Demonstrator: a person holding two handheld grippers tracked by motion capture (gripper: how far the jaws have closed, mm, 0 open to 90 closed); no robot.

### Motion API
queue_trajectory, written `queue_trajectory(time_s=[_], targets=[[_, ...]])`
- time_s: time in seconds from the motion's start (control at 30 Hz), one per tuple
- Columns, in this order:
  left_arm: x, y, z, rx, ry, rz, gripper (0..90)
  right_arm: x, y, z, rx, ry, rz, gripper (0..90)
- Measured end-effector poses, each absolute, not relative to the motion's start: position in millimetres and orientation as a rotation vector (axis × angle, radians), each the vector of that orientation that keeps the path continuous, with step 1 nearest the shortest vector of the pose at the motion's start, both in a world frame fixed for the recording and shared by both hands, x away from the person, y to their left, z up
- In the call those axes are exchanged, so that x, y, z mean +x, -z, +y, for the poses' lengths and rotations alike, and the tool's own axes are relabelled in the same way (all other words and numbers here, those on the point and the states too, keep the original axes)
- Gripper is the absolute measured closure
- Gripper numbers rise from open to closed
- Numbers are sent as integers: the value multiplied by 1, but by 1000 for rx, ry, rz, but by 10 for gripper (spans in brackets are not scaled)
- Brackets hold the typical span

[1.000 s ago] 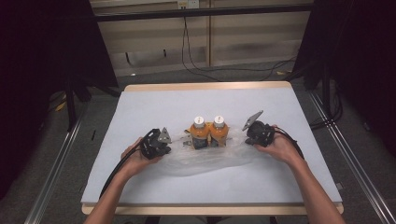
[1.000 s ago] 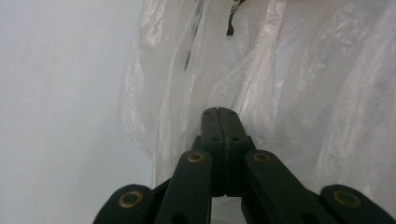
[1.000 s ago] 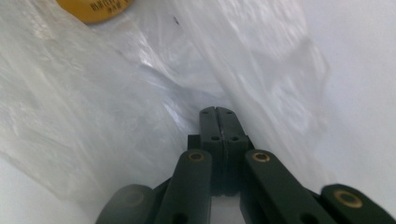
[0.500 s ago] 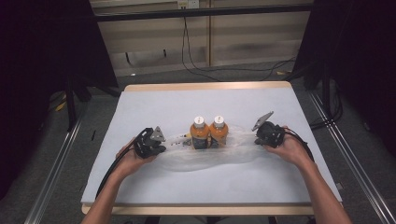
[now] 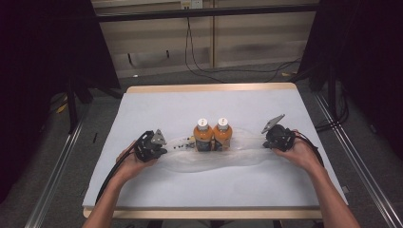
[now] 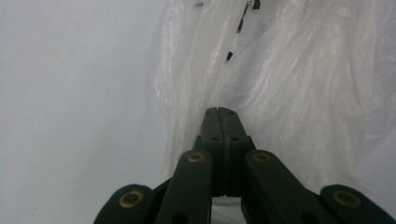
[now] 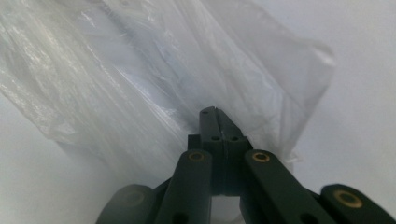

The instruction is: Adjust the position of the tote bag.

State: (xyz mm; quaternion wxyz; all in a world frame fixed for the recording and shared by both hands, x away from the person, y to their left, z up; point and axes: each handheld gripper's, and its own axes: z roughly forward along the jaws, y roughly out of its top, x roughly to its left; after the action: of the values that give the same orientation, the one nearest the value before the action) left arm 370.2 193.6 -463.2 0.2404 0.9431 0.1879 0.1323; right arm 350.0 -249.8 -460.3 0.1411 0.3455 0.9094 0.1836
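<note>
— Bag [image 5: 216, 156] of thin clear plastic lies crumpled across the white table [image 5: 157, 190], two orange bottles [image 5: 212, 135] standing at its middle?

— Yes, from above. Left gripper [image 5: 159, 148] and right gripper [image 5: 272, 140] sit at its ends.

— Closer?

— Left gripper [image 6: 218, 111] view: jaws pressed together, pinching wrinkled film. Right gripper [image 7: 211, 110] view: jaws likewise clamped on a glossy fold.

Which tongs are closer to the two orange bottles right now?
Left, slightly. The left tongs are shut on the clear plastic bag just left of the orange bottles; the right tongs pinch the bag's far right end, a bit farther off.
</note>
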Motion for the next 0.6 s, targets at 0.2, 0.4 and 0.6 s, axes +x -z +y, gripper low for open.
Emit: queue_trajectory(time_s=[0.2, 0.4, 0.6], targets=[[371, 465, 199, 2535, -310, 533, 900, 346, 461, -256, 1006, -545, 2621, 900], [371, 466, 202, 2498, -276, 555, 900, 341, 461, -257, 997, -538, 2608, 900], [376, 467, 206, 2454, -219, 583, 900, 339, 462, -257, 1006, -549, 2589, 900]])
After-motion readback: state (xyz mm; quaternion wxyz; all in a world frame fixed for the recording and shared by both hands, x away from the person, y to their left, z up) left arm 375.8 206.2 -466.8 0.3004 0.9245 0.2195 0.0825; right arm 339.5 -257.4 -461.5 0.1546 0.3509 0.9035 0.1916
